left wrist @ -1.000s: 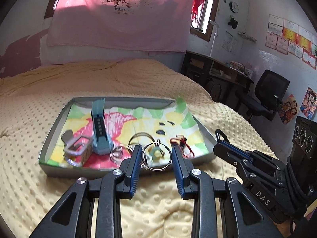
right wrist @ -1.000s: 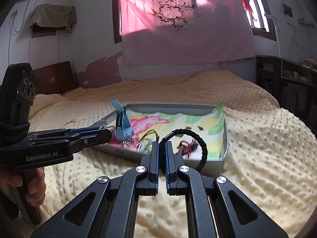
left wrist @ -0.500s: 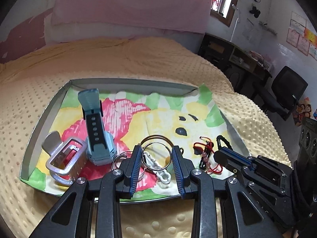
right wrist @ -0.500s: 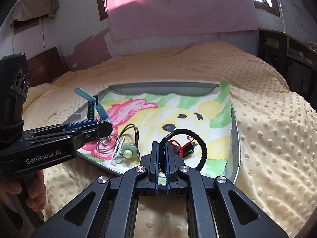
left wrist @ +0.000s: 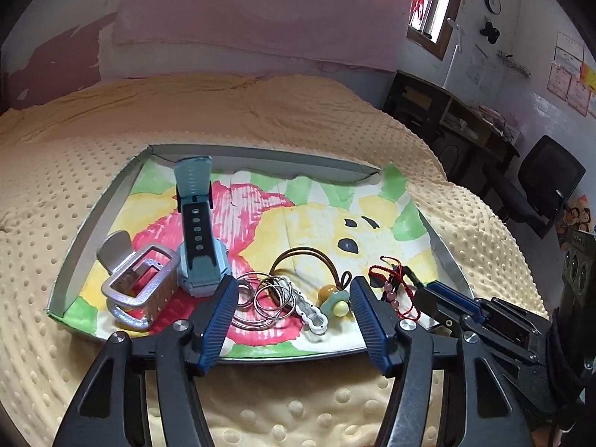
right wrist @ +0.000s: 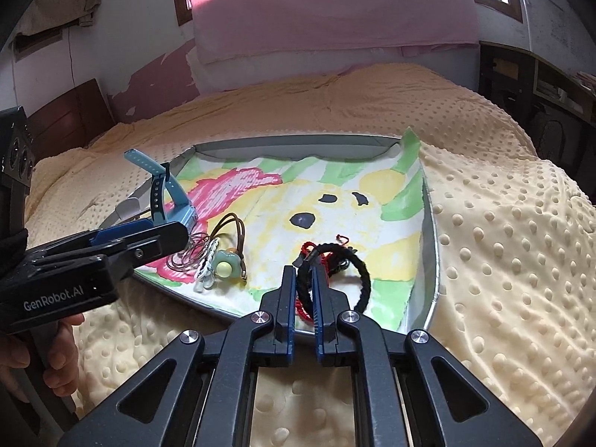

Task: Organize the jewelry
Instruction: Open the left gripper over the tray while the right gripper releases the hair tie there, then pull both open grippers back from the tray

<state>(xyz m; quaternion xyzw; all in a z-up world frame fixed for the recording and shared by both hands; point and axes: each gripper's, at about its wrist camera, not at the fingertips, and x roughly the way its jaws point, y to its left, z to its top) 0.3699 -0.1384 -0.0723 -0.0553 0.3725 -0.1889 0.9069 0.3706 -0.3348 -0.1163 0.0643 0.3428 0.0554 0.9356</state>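
A grey tray (left wrist: 93,219) lined with a painted cloth lies on the bed. In it are a blue watch (left wrist: 199,238), a silver watch band (left wrist: 139,290), thin silver bangles (left wrist: 266,298), a white clasp (left wrist: 311,313), a brown hair tie with a green flower (left wrist: 335,301) and a red beaded cord (left wrist: 395,283). My left gripper (left wrist: 292,292) is open over the bangles at the tray's near edge. My right gripper (right wrist: 303,279) is nearly shut on a black braided bracelet (right wrist: 363,279), low over the red cord (right wrist: 309,247).
The tray (right wrist: 428,260) sits on a yellow dotted blanket (right wrist: 503,242). A dark desk (left wrist: 447,111) and office chair (left wrist: 540,182) stand to the right of the bed. A pink curtain hangs on the far wall.
Both grippers have moved forward and down over the tray's near edge. The left jaws have opened wider. The right jaws have parted a little around the black bracelet.
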